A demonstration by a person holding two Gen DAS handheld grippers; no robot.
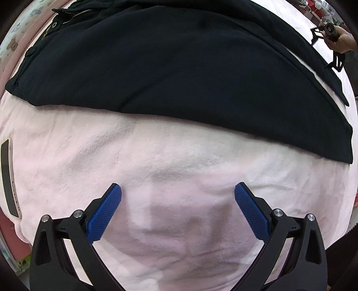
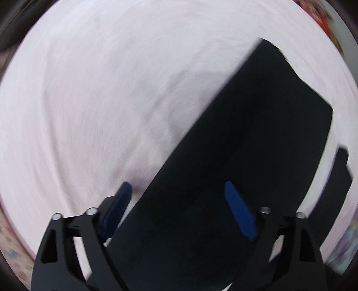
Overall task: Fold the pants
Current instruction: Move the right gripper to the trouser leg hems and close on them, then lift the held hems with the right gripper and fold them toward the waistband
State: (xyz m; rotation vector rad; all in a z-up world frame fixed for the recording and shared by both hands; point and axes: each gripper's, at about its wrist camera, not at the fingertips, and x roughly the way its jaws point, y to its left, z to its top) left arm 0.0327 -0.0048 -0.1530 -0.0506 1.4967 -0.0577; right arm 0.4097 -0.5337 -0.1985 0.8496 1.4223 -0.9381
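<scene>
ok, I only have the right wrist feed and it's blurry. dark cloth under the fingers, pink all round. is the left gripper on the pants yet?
Observer: No. The left gripper is open over bare pink blanket, with the black pants lying ahead of its fingers.
Operator: which end of the pants is that?
Observer: The waist end is toward the left there; a zipper and a metal button show at the top left of the left wrist view.
Operator: can it see my right gripper?
Observer: Yes, at the far right edge, the right gripper sits in a hand near the other end of the pants.
</scene>
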